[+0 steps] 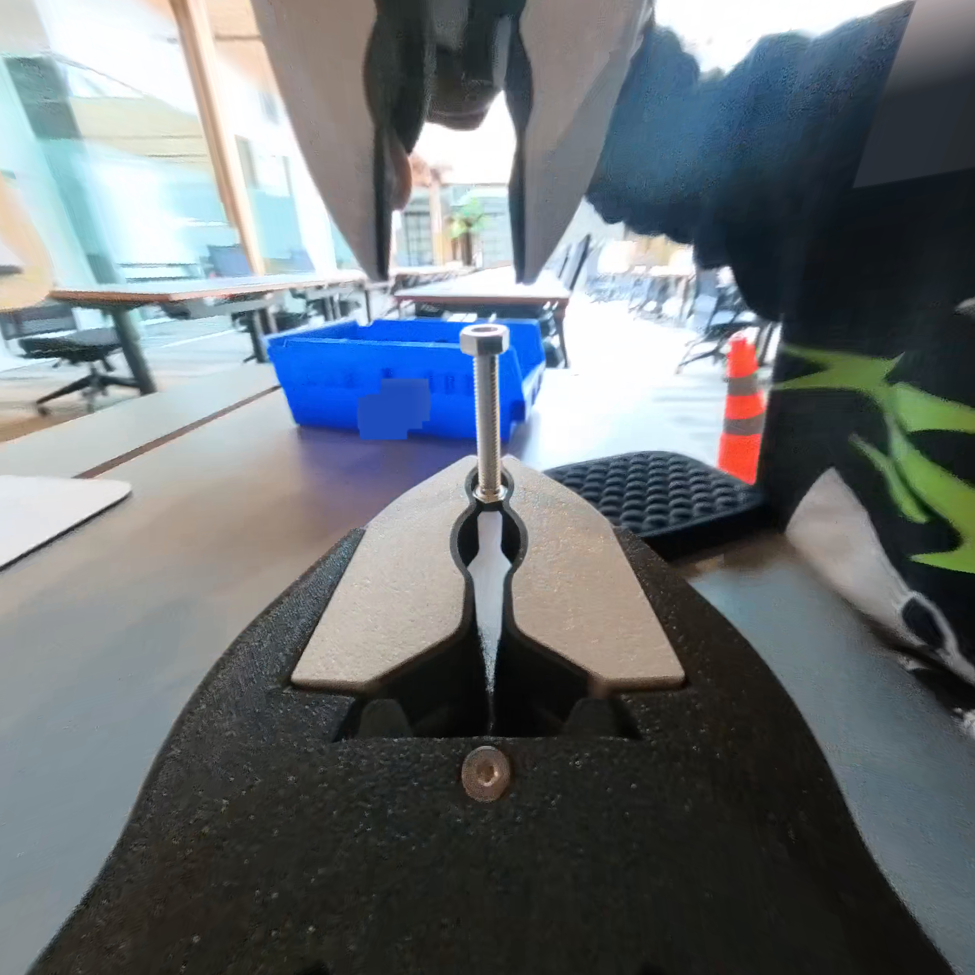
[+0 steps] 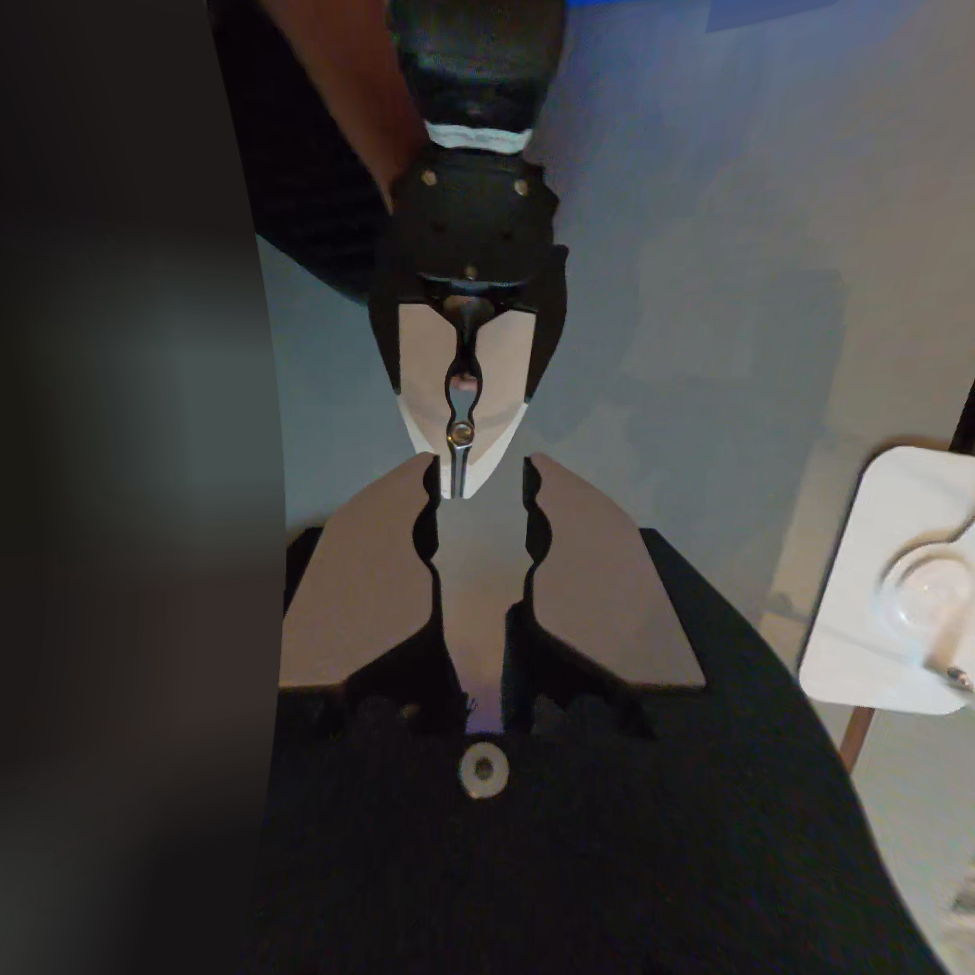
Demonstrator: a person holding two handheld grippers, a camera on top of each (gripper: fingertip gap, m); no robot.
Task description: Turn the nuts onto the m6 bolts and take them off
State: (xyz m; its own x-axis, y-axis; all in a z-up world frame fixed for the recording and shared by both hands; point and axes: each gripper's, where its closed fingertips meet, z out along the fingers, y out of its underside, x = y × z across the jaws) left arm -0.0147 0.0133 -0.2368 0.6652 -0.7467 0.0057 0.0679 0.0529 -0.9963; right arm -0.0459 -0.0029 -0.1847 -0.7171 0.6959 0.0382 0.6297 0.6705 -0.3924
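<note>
Left tongs (image 1: 489, 483) clamped on bolt (image 1: 488, 417), shank upright, nut (image 1: 484, 339) at top end. Right tongs (image 2: 481, 475) wide, empty, directly above nut. We judge steel stiff, light, slippery: take nut by flats.

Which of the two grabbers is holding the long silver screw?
The left gripper: its jaws are shut on the upright bolt. The right gripper, above it, is open and empty.
</note>
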